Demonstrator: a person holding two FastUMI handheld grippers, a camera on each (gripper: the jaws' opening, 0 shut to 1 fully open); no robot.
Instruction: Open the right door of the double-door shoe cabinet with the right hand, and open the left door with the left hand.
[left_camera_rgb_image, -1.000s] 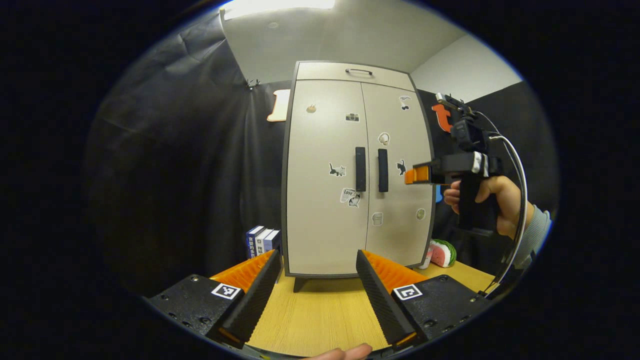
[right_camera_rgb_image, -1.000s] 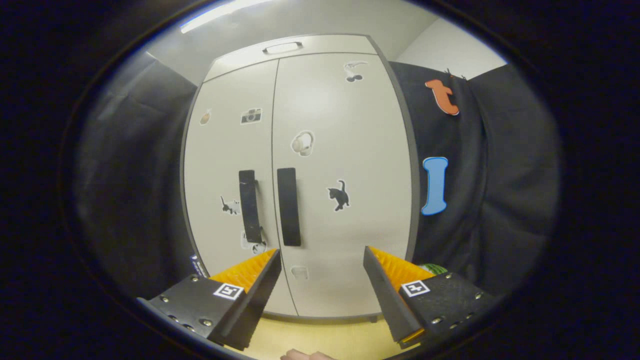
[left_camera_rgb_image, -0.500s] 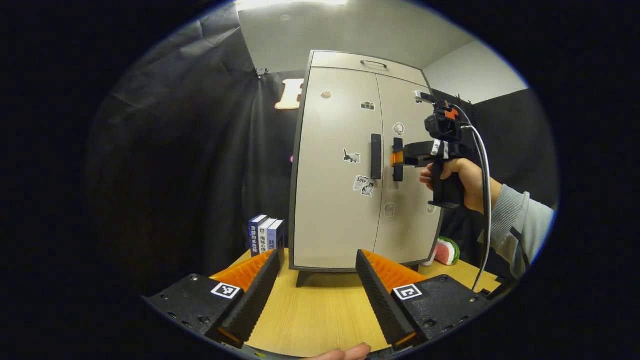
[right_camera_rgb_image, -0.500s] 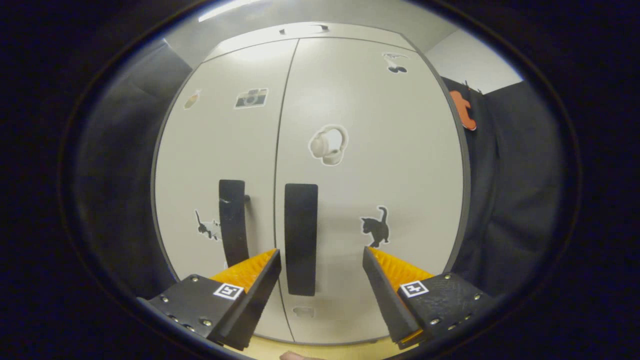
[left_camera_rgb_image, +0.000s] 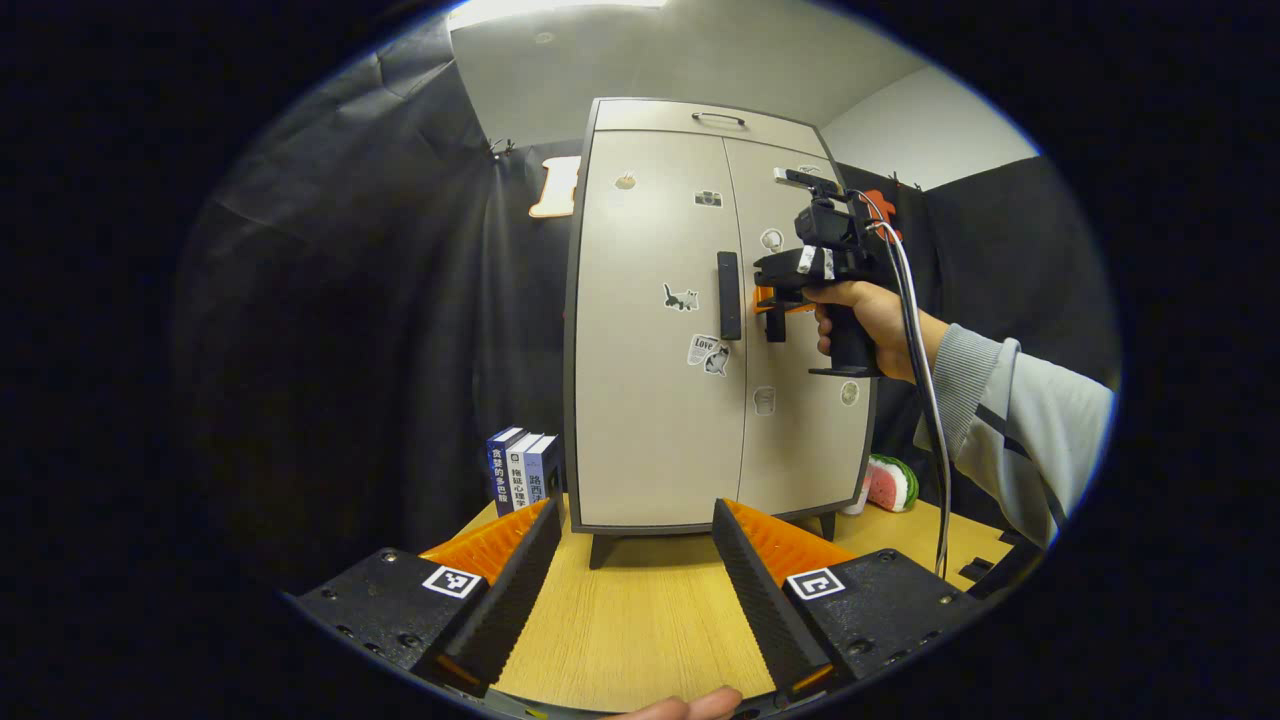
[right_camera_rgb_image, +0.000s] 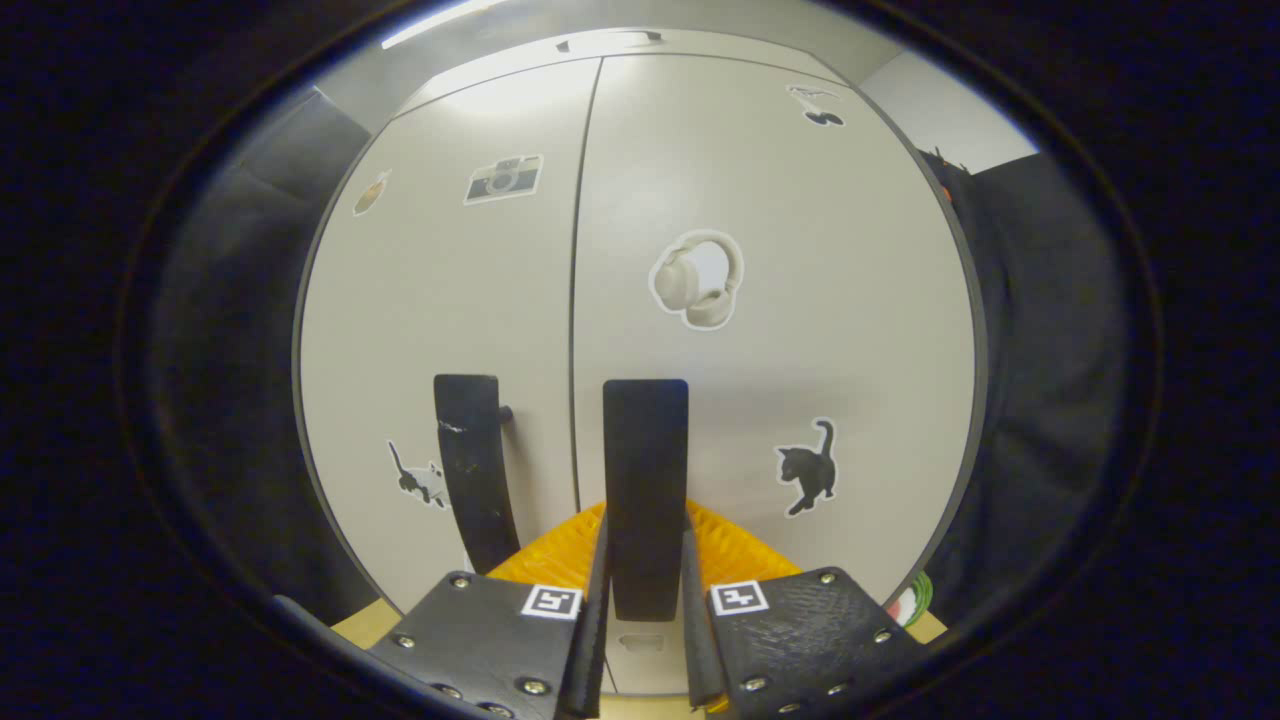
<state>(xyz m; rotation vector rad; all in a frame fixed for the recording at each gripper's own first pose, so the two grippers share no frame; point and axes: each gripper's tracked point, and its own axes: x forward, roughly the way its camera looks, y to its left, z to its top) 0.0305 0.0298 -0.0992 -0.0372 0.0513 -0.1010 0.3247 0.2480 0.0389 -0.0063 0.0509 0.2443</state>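
Observation:
The beige double-door shoe cabinet (left_camera_rgb_image: 660, 380) stands on the wooden table with both doors closed, stickers on them. In the right gripper view my right gripper (right_camera_rgb_image: 645, 560) is shut on the right door's black handle (right_camera_rgb_image: 645, 470), a finger pressing each side. The left door's handle (right_camera_rgb_image: 470, 480) hangs free beside it. From the left gripper view, the right gripper (left_camera_rgb_image: 770, 300) is held by a hand (left_camera_rgb_image: 865, 315) at the right handle, next to the left door's handle (left_camera_rgb_image: 729, 295). My left gripper (left_camera_rgb_image: 635, 540) stands open, well back from the cabinet, over the table.
Three books (left_camera_rgb_image: 522, 468) stand upright left of the cabinet. A watermelon-slice toy (left_camera_rgb_image: 888, 482) lies at its right foot. The wooden tabletop (left_camera_rgb_image: 640, 620) stretches between my left gripper and the cabinet. A cable (left_camera_rgb_image: 925, 400) trails from the right gripper, and a grey sleeve (left_camera_rgb_image: 1020, 430) reaches in.
My right gripper moved in around the right door's handle and shut on it. The left gripper's view shifted slightly; it stays open and far back.

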